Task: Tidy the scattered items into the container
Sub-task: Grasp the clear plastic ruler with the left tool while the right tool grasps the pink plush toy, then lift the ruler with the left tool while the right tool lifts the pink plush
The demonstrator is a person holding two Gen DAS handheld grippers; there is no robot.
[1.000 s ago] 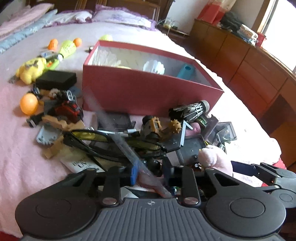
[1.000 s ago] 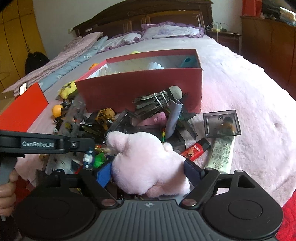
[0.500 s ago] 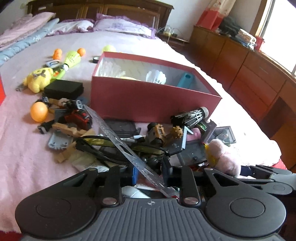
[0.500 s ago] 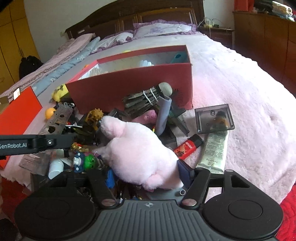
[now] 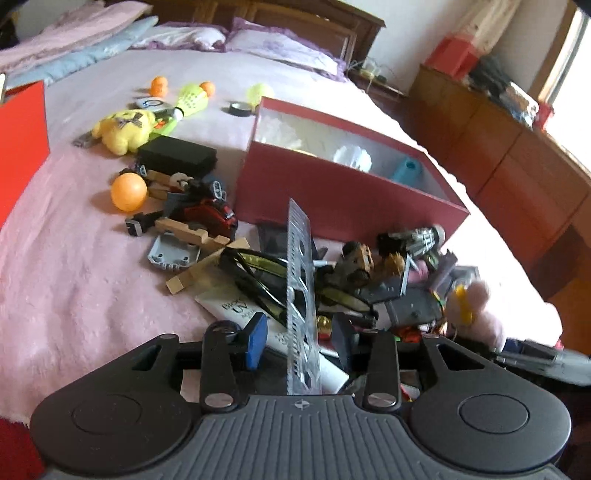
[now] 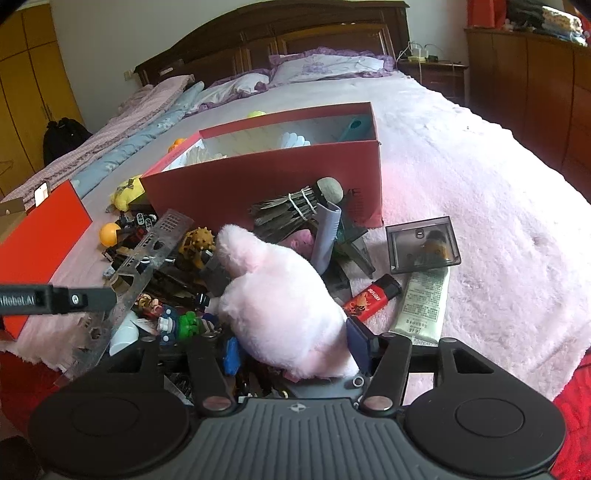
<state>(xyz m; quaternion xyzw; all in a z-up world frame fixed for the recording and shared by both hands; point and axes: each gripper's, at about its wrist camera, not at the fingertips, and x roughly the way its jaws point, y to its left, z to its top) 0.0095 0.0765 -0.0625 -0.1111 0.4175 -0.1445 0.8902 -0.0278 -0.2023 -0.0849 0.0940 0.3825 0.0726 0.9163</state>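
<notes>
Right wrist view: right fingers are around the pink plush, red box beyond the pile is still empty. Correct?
Not quite. The red box is not empty: the right wrist view shows a white shuttlecock and a teal item inside it. The rest holds: the right gripper has its fingers around the pink plush, with the box beyond the pile.

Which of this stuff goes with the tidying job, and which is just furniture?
Job: red box, pink plush in right claw, clear ruler between left claw fingers, orange ball, lighter.
Lying about: pillow, headboard, dresser.
</notes>
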